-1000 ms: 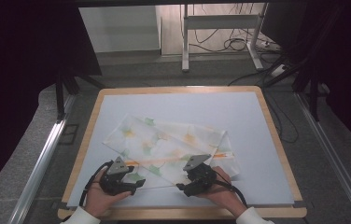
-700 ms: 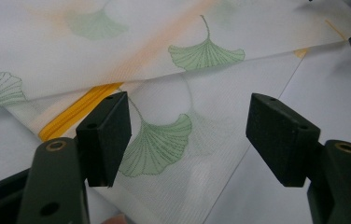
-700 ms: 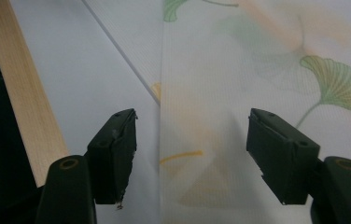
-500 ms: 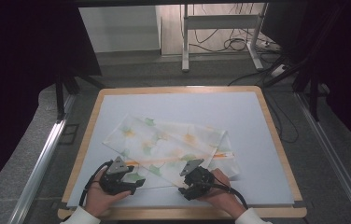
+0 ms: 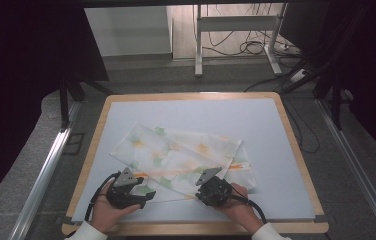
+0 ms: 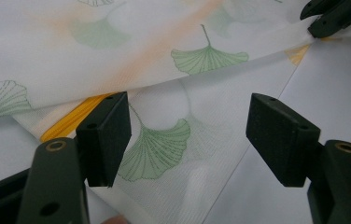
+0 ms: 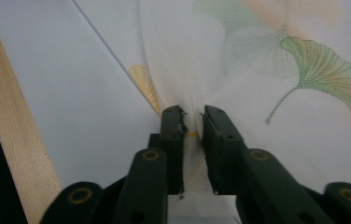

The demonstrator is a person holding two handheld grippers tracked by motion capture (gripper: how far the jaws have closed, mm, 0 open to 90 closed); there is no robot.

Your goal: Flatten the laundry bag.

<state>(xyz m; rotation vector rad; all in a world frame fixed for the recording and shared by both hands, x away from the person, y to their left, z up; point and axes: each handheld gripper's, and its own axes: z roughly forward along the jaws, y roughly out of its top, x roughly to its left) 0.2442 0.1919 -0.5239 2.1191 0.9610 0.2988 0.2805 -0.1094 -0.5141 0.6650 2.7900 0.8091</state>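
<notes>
— Where is the cloth?
— Spread on the tabletop. The right claw has just been closing and pinches its near edge; the left claw stands spread over it.

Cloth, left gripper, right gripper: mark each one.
cloth (image 5: 176,152), high view, middle of the printed fabric.
left gripper (image 6: 187,140), left gripper view, midway between open jaws.
right gripper (image 7: 193,128), right gripper view, jaw tips pinching a cloth fold.

A thin white cloth printed with green ginkgo leaves lies rumpled and partly folded on the table's near half.
</notes>
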